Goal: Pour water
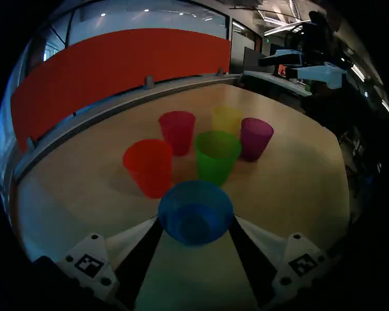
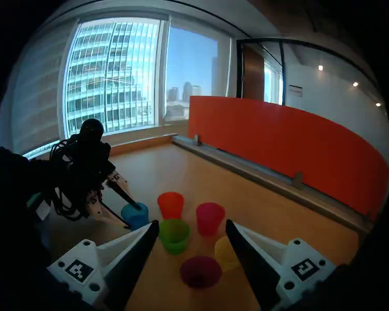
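Observation:
My left gripper is shut on a blue cup, one finger on each side of its wall, low over the wooden table. Whether the cup holds water I cannot tell. Beyond it stand an orange-red cup, a green cup, a pink cup, a yellow cup and a purple cup. My right gripper is open above the group, with the purple cup between its fingers and the yellow cup beside the right one. The right gripper view also catches the left gripper on the blue cup.
An orange partition with a grey rail runs along the table's far edge. Dark desks and office gear lie beyond the right corner. Large windows are behind the person's dark arm holding the left gripper.

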The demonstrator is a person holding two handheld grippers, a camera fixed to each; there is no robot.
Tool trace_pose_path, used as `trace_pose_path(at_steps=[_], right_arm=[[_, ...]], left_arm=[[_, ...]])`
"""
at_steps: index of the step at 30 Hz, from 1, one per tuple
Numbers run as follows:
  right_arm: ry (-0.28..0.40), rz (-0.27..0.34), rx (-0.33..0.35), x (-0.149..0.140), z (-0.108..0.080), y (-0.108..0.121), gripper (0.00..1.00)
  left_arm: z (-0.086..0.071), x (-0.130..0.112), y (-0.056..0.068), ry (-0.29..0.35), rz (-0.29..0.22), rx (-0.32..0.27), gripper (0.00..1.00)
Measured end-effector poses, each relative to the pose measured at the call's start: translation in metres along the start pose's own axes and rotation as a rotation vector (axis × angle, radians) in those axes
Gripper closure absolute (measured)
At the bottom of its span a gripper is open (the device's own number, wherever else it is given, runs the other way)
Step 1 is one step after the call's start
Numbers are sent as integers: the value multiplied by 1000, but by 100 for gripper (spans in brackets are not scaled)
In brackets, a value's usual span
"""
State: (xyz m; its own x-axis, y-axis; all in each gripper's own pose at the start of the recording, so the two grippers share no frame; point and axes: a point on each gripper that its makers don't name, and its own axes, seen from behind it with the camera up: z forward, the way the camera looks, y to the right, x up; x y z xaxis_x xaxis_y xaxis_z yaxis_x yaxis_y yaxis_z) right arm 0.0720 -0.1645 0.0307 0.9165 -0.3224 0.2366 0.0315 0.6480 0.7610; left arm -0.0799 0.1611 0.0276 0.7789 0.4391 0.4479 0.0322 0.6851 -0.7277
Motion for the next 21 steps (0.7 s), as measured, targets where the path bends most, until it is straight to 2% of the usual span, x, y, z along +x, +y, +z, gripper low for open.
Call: trace_pose_path(at_steps=[9,21], right_arm=[[-6,4,-2,-4,2,4,0],[-34,-18,11,-10,13,-1,0]], left_arm=[[6,5,0,-2,20,8,12],[6,5,-2,-3,3,2,14]])
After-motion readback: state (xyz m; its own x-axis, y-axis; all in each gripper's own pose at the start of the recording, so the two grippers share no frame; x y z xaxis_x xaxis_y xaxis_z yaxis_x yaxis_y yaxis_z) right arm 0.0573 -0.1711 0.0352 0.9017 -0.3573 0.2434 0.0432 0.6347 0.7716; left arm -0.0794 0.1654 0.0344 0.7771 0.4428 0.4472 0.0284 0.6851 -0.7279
